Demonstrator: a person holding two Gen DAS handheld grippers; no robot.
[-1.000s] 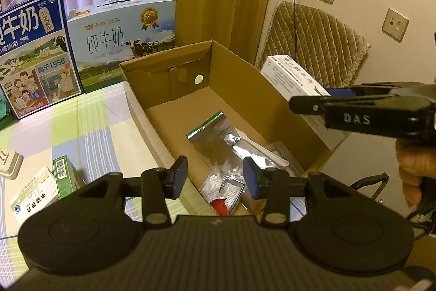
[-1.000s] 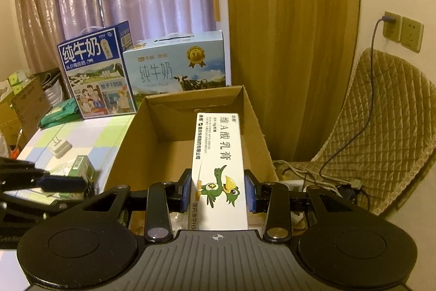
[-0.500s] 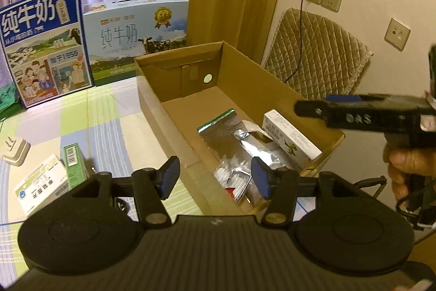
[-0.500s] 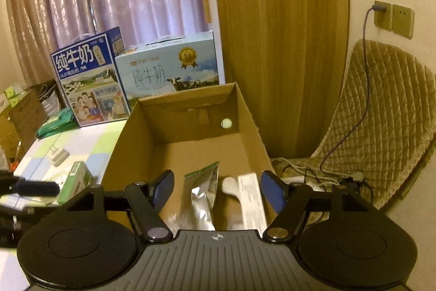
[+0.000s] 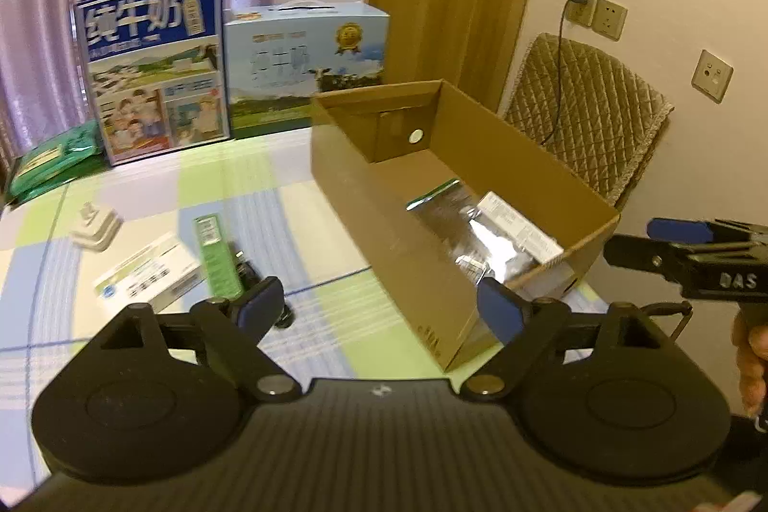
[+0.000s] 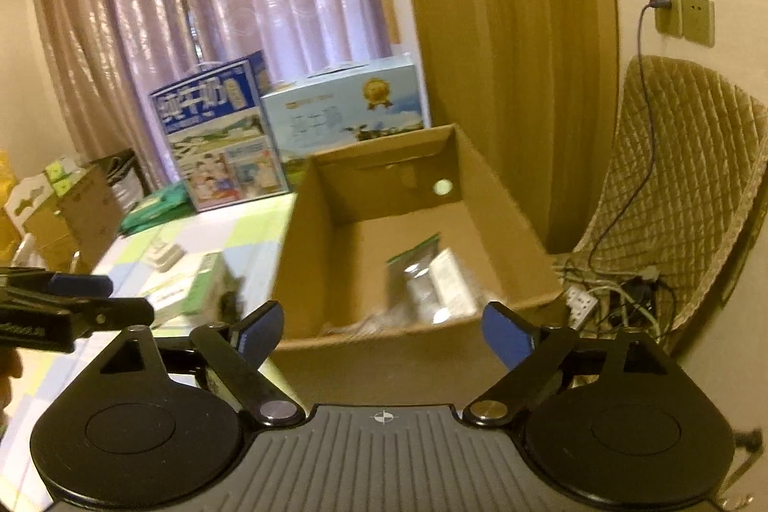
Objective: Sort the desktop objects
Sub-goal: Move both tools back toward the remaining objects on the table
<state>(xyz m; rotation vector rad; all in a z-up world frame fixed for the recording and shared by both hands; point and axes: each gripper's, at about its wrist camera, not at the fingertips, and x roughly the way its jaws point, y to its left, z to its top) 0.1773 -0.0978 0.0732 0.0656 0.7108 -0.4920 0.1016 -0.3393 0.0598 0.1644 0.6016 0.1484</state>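
An open cardboard box [image 5: 365,205] [image 6: 307,253] stands at the table's right end. Inside lie a silver foil bag [image 5: 461,224] [image 6: 413,267] and a white carton [image 5: 523,229] [image 6: 451,281]. On the checked tablecloth to its left lie a green box [image 5: 216,253] [image 6: 206,281], a white box [image 5: 144,277] and a white adapter [image 5: 96,224] [image 6: 163,253]. My left gripper [image 5: 379,305] hangs open and empty over the table before the box's near corner. My right gripper [image 6: 379,325] hovers open and empty at the box's near end.
Two milk cartons [image 5: 158,70] [image 5: 307,61] stand at the table's back edge, green packets [image 5: 48,161] to their left. A quilted chair [image 5: 585,123] and a cable tangle [image 6: 619,291] sit right of the box. Curtains and a wooden door lie behind.
My right gripper opened and dropped the white carton into the box, then pulled back. My left gripper opened wider and drew back and to the left, off the box.
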